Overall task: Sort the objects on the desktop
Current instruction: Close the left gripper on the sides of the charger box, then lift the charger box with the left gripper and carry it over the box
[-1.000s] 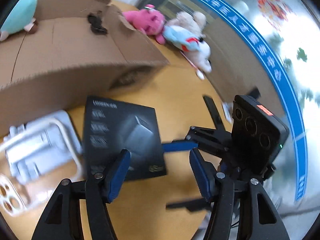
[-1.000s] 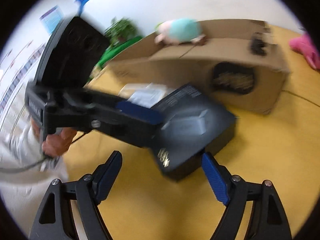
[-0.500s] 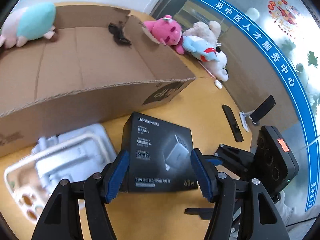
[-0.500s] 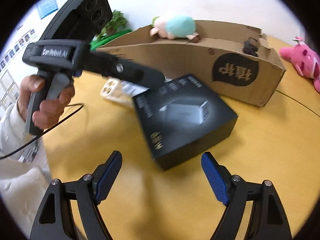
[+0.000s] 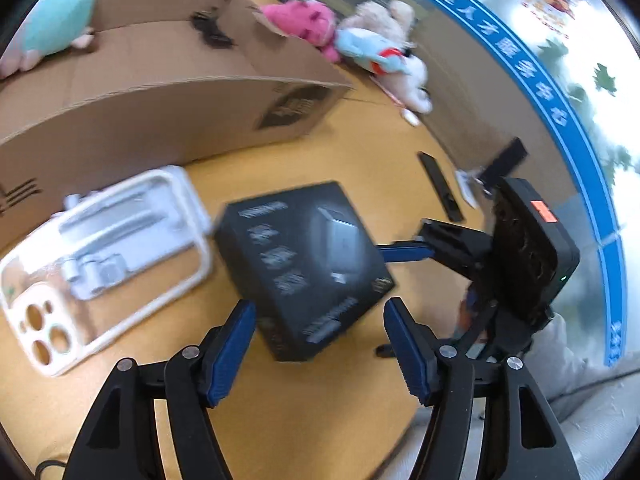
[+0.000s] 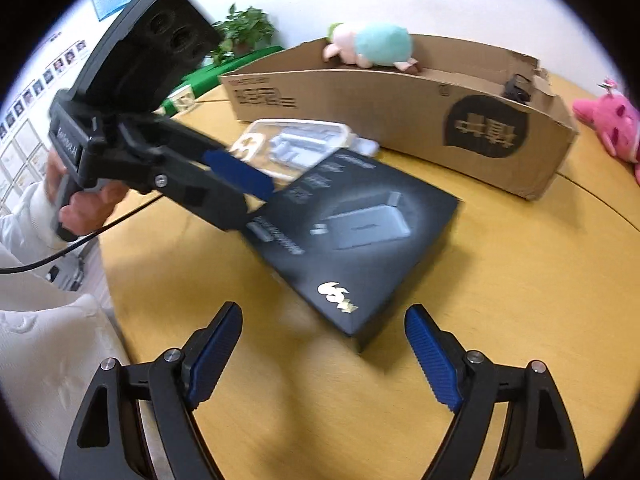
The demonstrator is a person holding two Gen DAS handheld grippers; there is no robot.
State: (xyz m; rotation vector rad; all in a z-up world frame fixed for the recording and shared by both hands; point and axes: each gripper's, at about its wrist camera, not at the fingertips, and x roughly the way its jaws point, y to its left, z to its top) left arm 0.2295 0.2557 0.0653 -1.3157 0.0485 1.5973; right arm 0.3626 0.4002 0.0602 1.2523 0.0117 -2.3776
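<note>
Looking down over my left hand-held gripper [image 5: 320, 340], I see its ribbed blue pads standing apart around the near corner of the black box [image 5: 304, 264], not pressing on it. Its jaws have just been opening. Leftmost on the smooth, tan wooden bench [image 5: 360, 144] lies a clear plastic blister pack [image 5: 100, 256] with a white rim and round cut-outs, just beside the box's left edge. The box is flat and rectangular, matte black cardboard with a grey charger printed on its lid; it lies flat on the bench in front of the long corrugated cardboard carton [image 5: 160, 100]. A teal plush toy [image 5: 56, 20] rests on the carton's far rim. Farther right, pink and pale plush toys [image 5: 360, 36] are heaped at the bench's edge, and a slim black bar [image 5: 440, 192] lies near them.

From my right hand-held gripper [image 6: 324, 352] the same box [image 6: 360, 236] shows a glossy gold mark at its near corner — both jaws are spread wide and empty, with that corner just ahead of them.
</note>
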